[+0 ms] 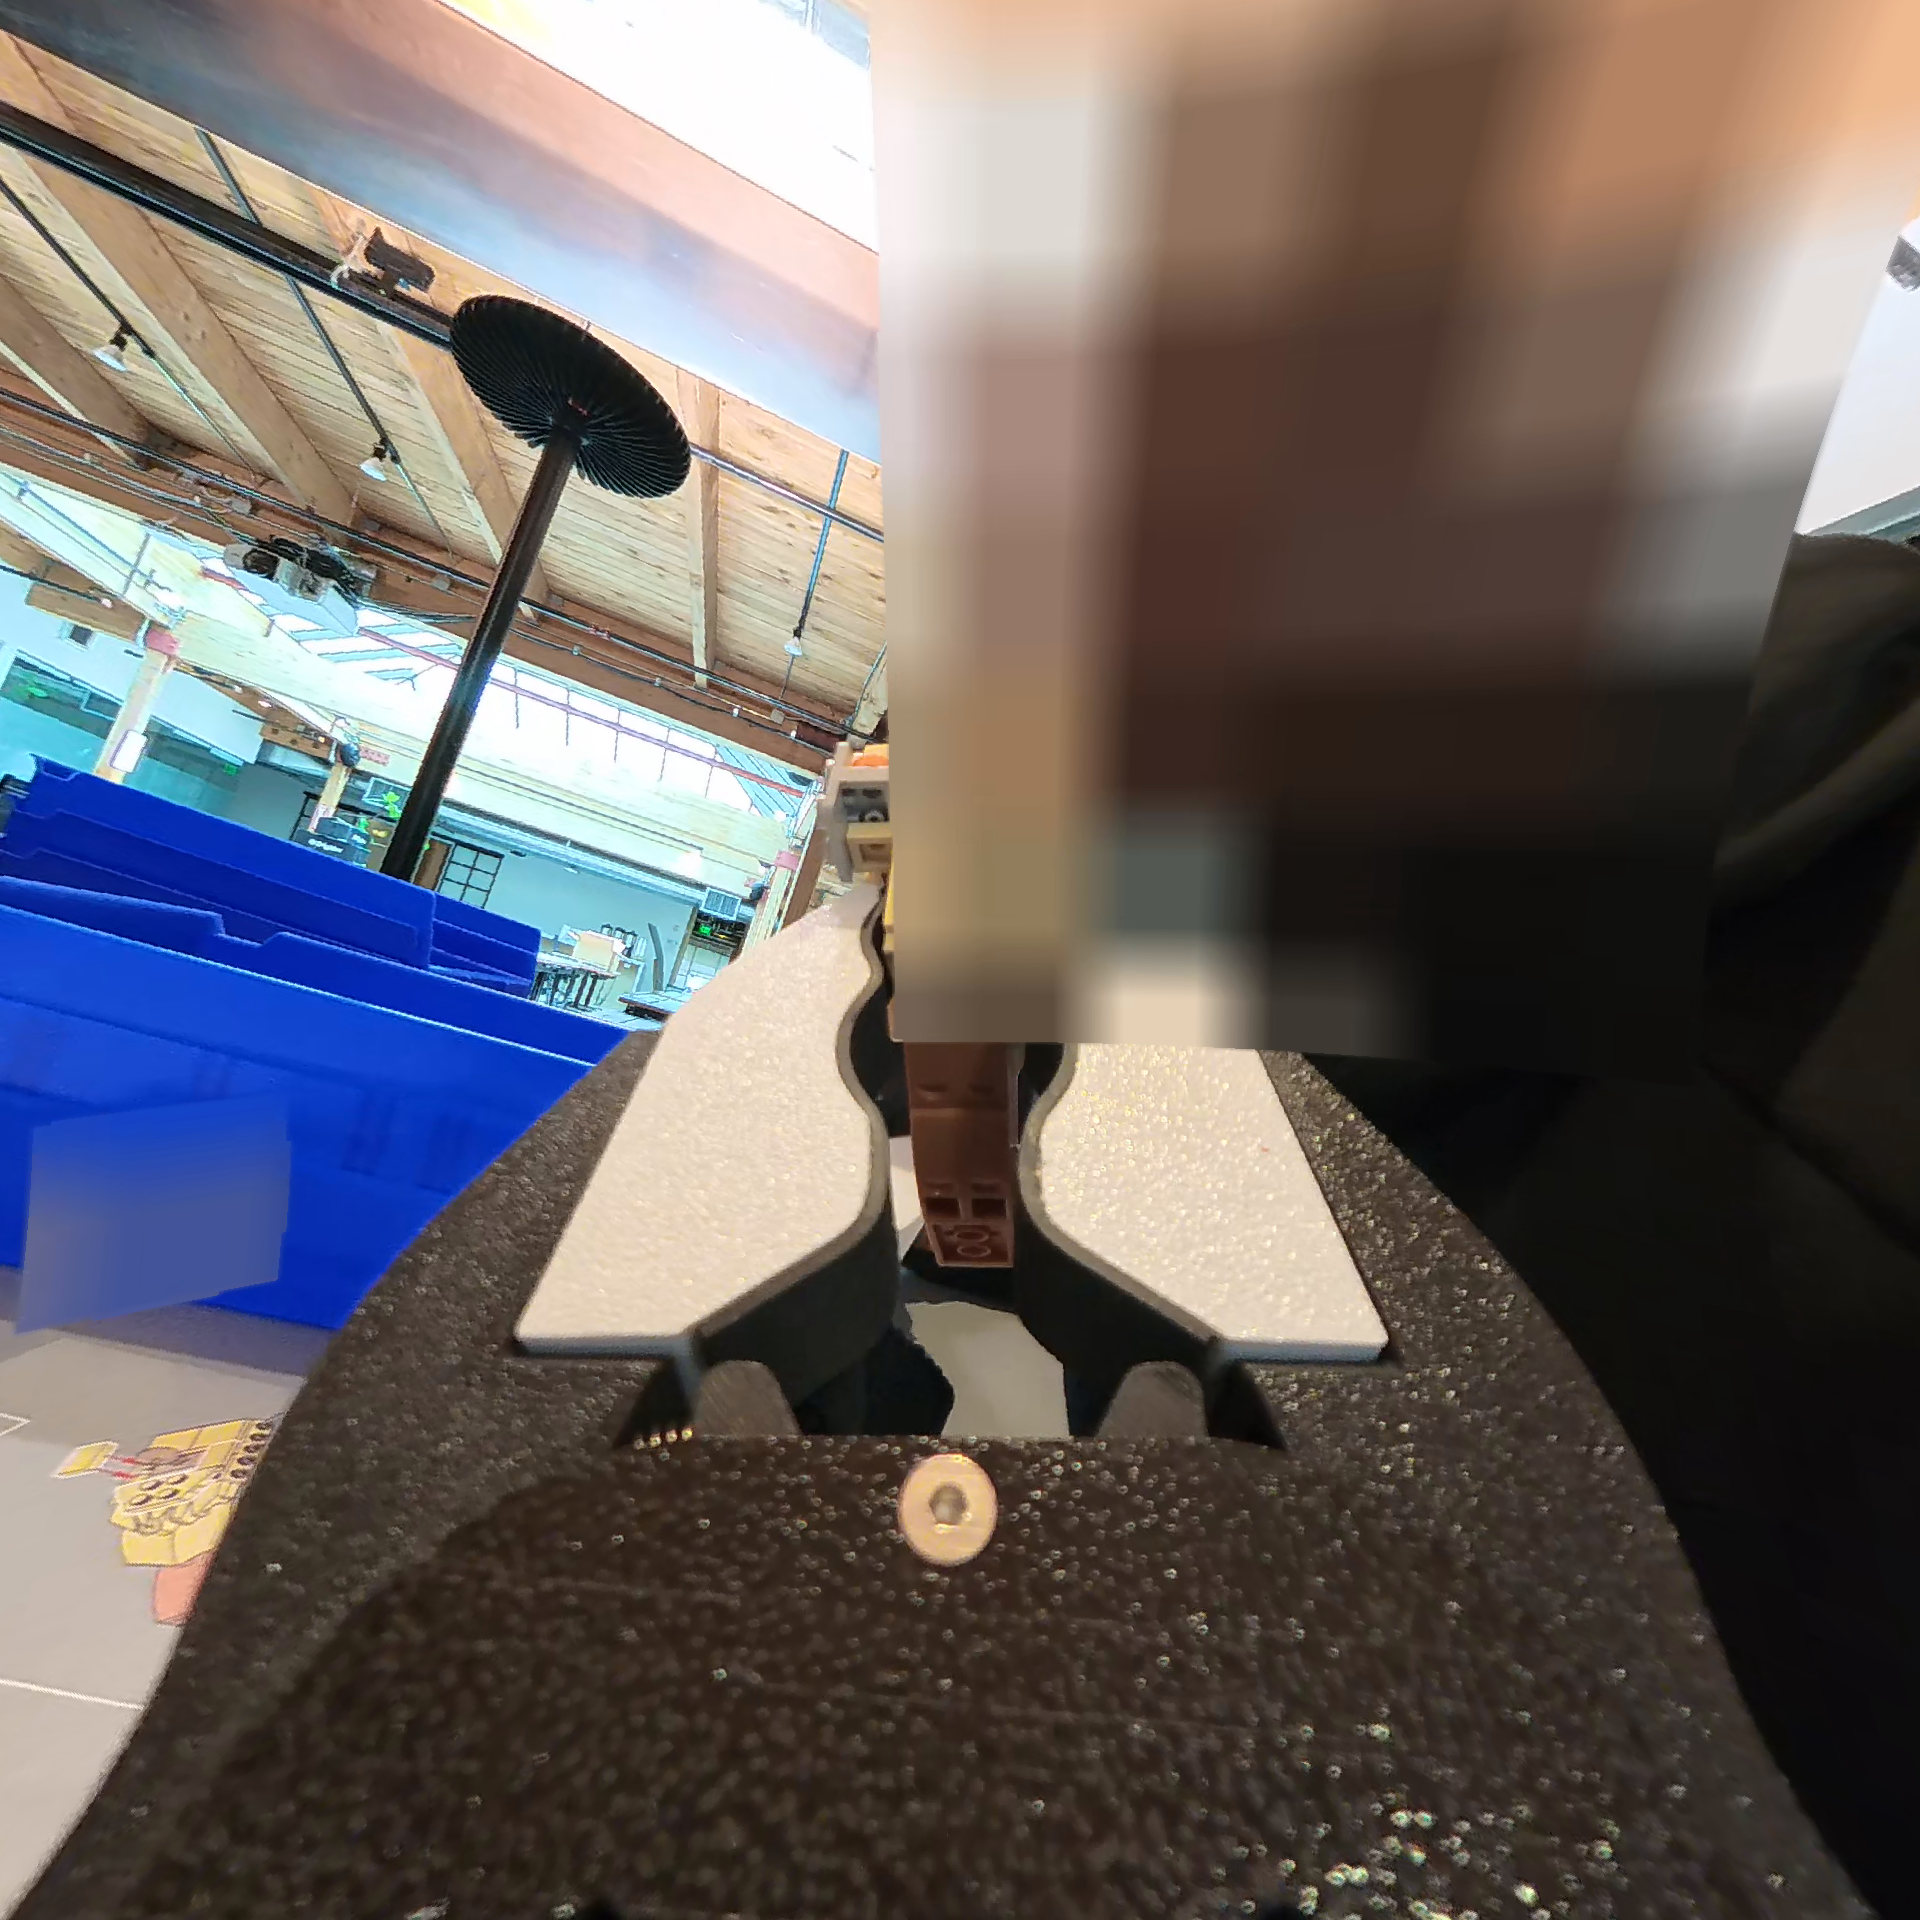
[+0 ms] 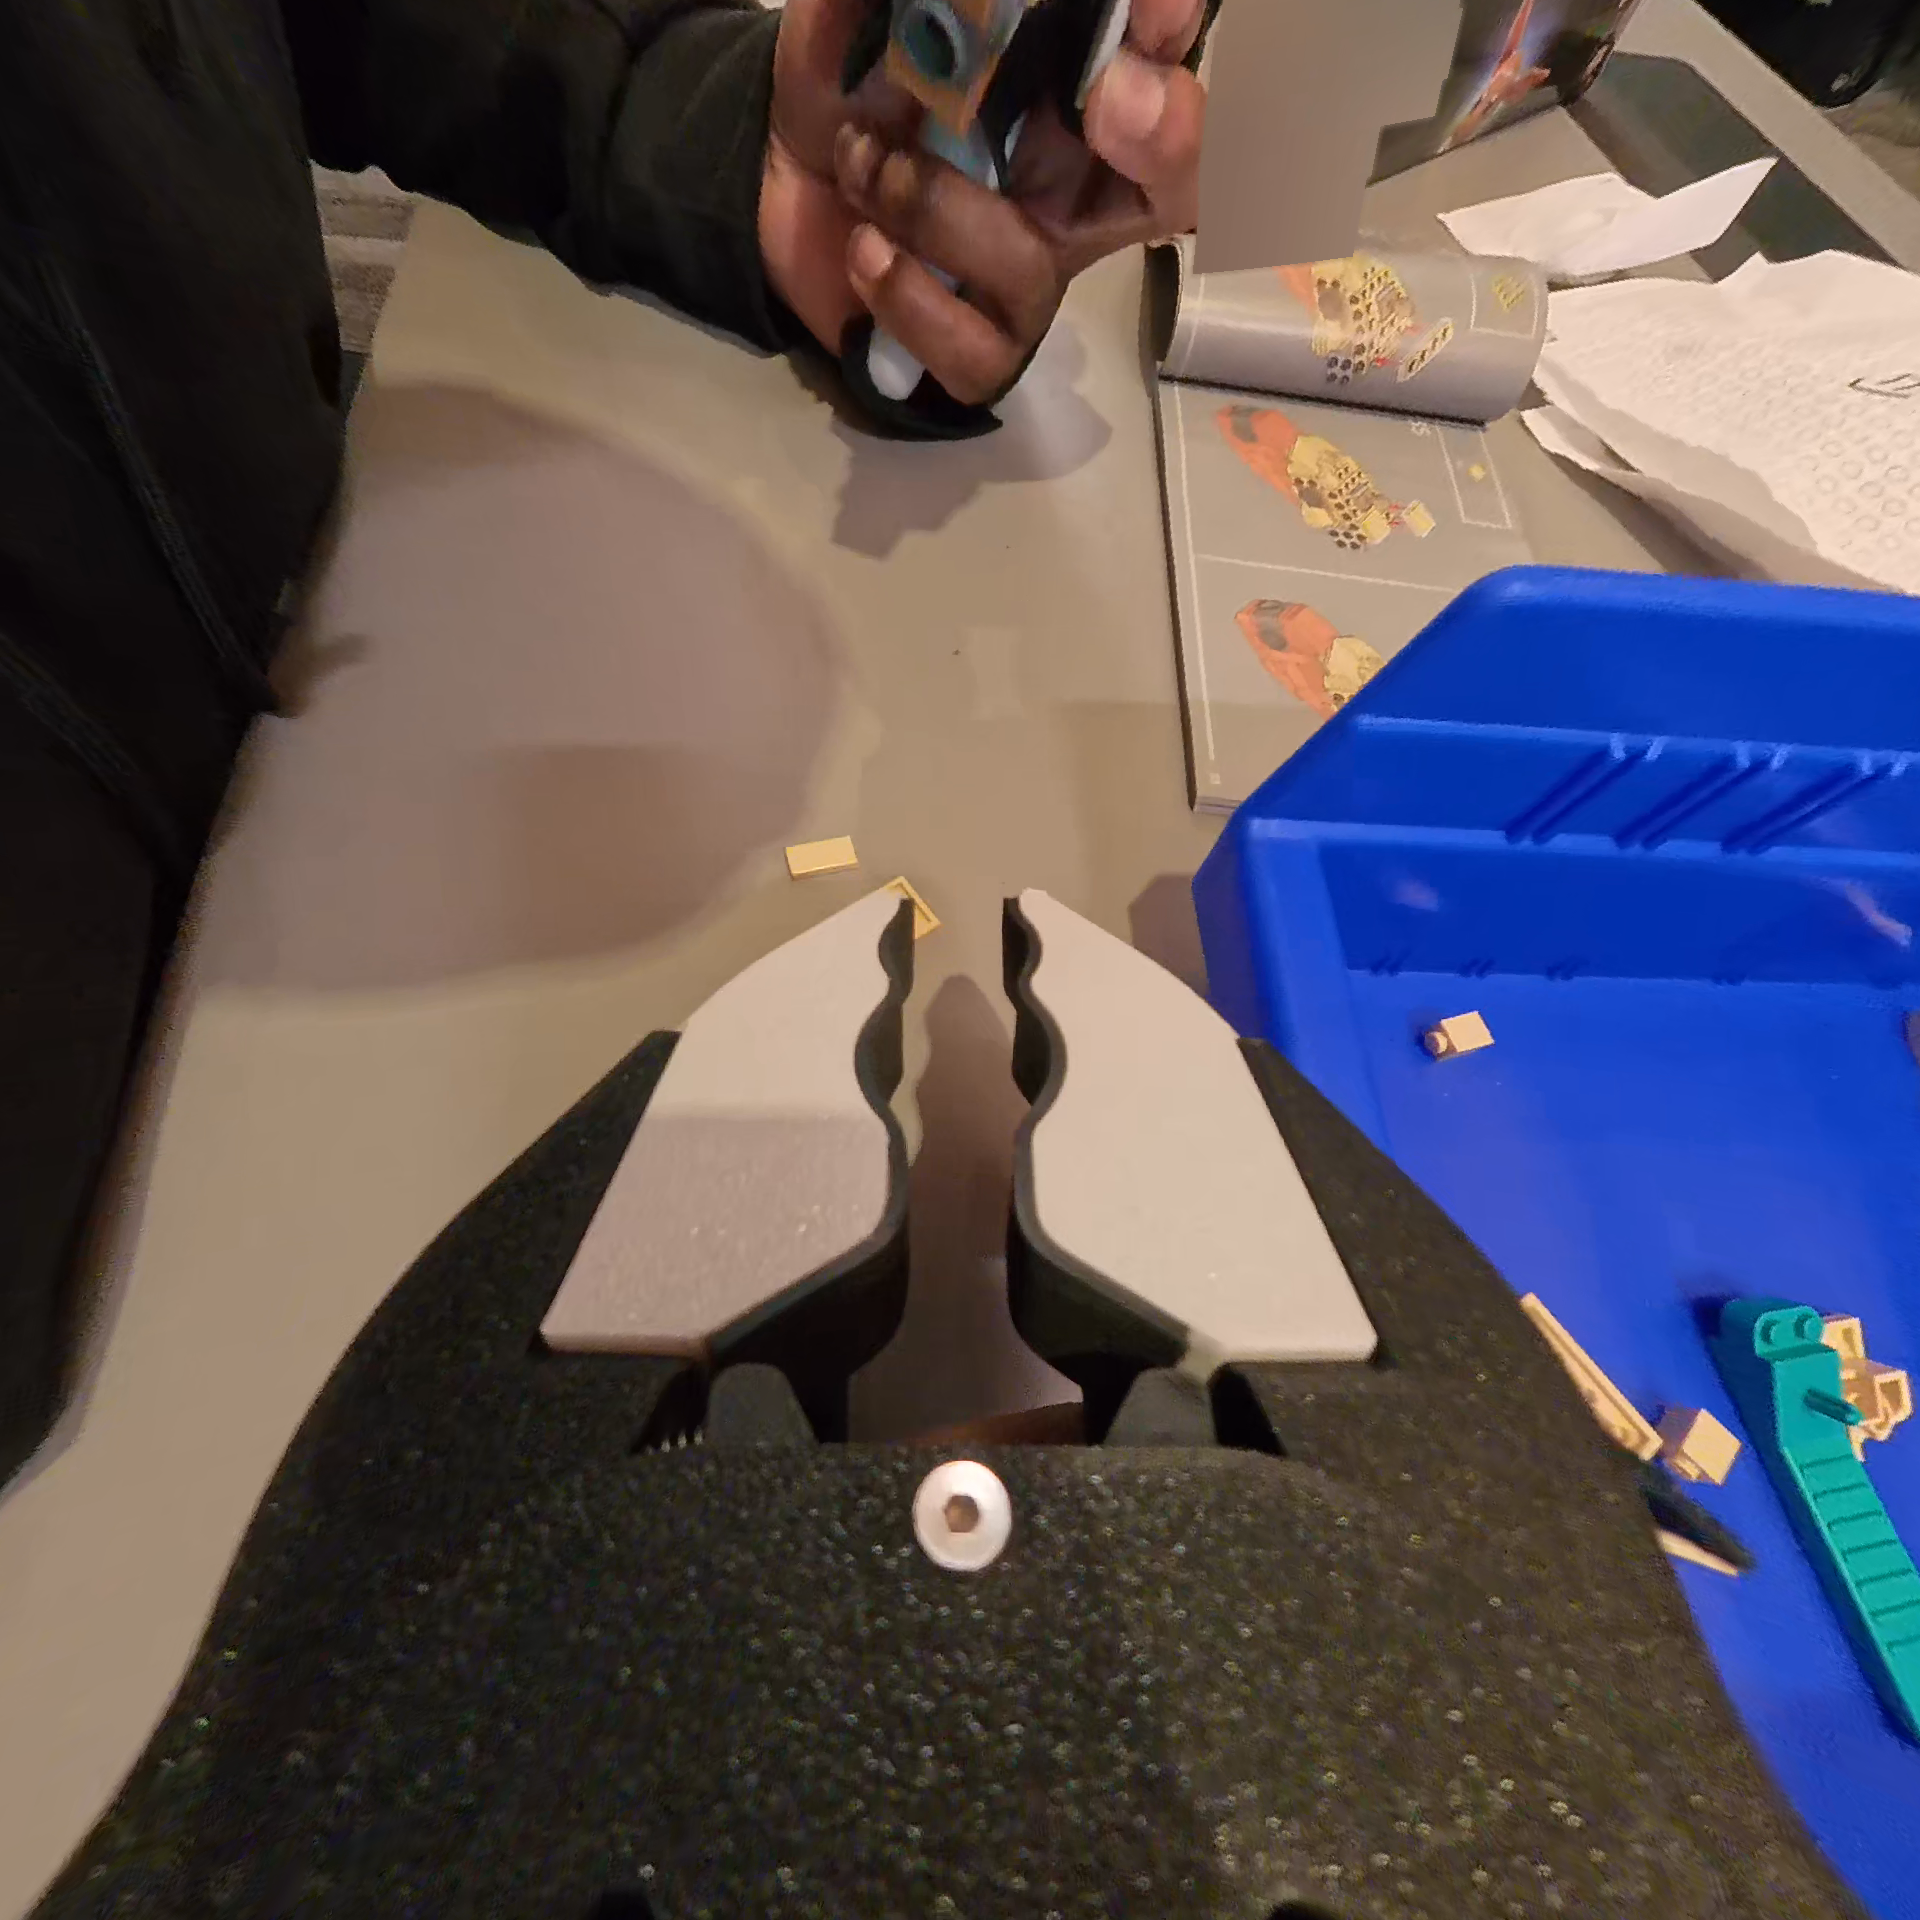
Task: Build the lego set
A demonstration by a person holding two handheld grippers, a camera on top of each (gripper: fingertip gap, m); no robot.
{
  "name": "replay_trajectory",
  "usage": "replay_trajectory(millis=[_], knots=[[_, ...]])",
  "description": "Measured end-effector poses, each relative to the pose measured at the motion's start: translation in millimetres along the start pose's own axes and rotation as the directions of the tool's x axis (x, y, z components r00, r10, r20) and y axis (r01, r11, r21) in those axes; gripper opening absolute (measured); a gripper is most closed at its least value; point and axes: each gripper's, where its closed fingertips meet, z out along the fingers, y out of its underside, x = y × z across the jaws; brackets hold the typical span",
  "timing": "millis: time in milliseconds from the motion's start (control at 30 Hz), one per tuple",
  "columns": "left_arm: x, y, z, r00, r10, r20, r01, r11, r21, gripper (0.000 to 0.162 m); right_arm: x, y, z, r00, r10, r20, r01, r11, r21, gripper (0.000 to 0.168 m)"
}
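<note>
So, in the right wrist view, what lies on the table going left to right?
Dark sleeve → flat tan tile → gripper → open booklet → blue bin → teal tool inside it.

Blue bin (image 2: 1621, 831), tan tile (image 2: 821, 858), teal separator (image 2: 1829, 1455), grey table (image 2: 623, 623).

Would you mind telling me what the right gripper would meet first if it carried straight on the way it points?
Likely the small tan tile by the tip of one finger of the right gripper, then bare grey table; depth is unclear.
</note>
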Motion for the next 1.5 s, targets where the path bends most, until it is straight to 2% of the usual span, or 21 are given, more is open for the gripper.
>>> replay_trajectory(millis=[200,567,667,767,833,900,967,1067,1133,1200,1500], knots=[[0,-1,-1,1.000,-0.009,-0.002,0.009,1.000,0.006,0.021,-3,8,9,1.000,-0.007,0.016,0.008,1.000,-0.025,0.017],[1,0,0,1.000,-0.006,-0.003,0.006,1.000,-0.002,0.021,-3,3,7,0.998,-0.058,-0.007,0.058,0.998,0.002,0.017],[0,1,0,1.000,-0.003,0.000,0.003,1.000,-0.004,0.021,1,-19,-10,0.998,-0.061,-0.025,0.063,0.996,0.063,0.018],[0,1,0,1.000,0.004,0.003,-0.004,1.000,-0.007,0.021,23,-50,-52,0.992,-0.090,-0.092,0.097,0.993,0.070,0.017],[1,2,1,1.000,0.010,0.002,-0.010,1.000,-0.013,0.021,55,-59,-78,0.979,-0.128,-0.160,0.126,0.992,-0.022,0.016],[2,4,1,1.000,0.014,-0.003,-0.014,1.000,-0.023,0.021,103,-44,-90,0.957,-0.200,-0.211,0.148,0.959,-0.241,0.016],[3,5,2,1.000,0.013,-0.006,-0.013,1.000,-0.027,0.021,151,-16,-91,0.943,-0.272,-0.190,0.157,0.870,-0.466,0.017],[4,5,2,1.000,0.014,-0.009,-0.014,1.000,-0.027,0.021,199,30,-78,0.945,-0.326,-0.024,0.222,0.693,-0.686,0.017],[4,5,2,1.000,0.014,-0.009,-0.015,0.999,-0.029,0.021,215,55,-70,0.953,-0.293,0.075,0.247,0.610,-0.753,0.018],[6,5,1,1.000,0.024,-0.009,-0.025,0.999,-0.038,0.021,223,71,-62,0.957,-0.256,0.138,0.264,0.564,-0.783,0.017],[4,2,-1,1.000,-0.005,-0.011,0.005,1.000,-0.020,0.021,236,103,-49,0.960,-0.209,0.188,0.267,0.466,-0.844,0.018]])
